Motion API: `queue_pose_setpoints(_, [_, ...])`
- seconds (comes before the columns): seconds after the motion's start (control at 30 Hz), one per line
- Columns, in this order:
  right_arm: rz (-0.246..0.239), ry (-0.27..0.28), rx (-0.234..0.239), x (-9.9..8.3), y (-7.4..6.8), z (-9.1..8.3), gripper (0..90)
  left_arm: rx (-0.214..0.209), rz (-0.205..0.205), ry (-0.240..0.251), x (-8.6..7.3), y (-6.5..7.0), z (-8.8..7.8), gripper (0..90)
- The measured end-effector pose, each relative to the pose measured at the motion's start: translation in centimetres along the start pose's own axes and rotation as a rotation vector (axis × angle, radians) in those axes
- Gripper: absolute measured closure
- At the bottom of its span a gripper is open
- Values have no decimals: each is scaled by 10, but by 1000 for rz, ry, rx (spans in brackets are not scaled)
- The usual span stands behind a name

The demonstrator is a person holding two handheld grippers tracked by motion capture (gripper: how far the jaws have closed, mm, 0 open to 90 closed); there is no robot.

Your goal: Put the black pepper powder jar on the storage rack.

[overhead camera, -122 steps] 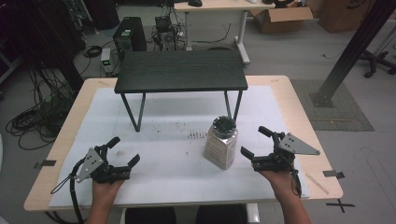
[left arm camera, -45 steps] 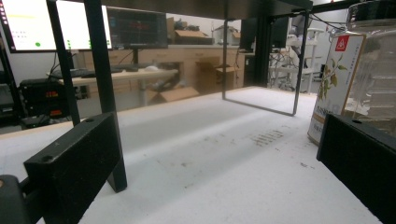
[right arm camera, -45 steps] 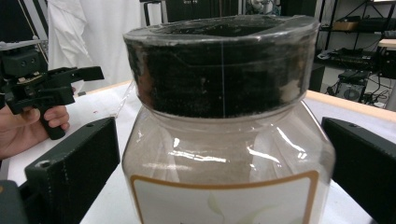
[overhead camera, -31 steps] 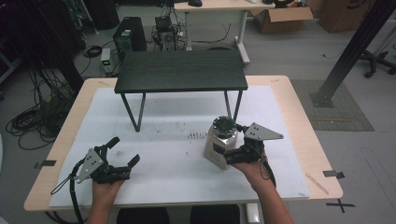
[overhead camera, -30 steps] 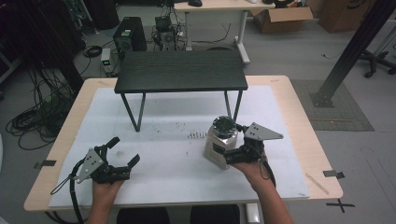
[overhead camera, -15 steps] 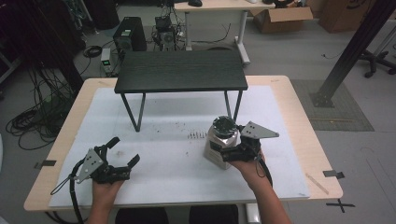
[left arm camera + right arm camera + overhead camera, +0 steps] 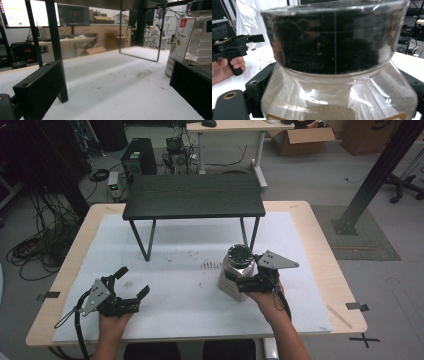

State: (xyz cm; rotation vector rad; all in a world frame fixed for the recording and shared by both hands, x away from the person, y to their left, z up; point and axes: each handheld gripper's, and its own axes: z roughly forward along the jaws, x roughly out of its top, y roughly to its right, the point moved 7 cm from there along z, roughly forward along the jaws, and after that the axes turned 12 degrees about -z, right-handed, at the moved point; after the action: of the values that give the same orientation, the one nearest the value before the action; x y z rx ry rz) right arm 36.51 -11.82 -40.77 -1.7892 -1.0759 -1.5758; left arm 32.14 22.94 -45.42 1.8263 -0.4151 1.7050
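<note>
Right tongs (image 7: pixel 248 279) now around jar (image 7: pixel 236 272)

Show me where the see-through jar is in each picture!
High view: the jar stands on the white table, right of middle, with the right gripper around it.
Left gripper view: far right edge, showing its leafy label.
Right gripper view: fills the middle, black lid on top.
Shared landmark: the left gripper, seen at the right gripper view's left.

grey floor (image 7: pixel 310 175), cardboard boxes (image 7: pixel 305 140), wooden desk (image 7: pixel 235 126), tangled cables (image 7: pixel 40 245).
</note>
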Motion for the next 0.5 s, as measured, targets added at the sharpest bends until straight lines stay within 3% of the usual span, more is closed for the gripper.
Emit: queue_pose_setpoints(0.5, [-32,-3,-14,0,0,-1,205,0,-2,-2,0,0,0,3])
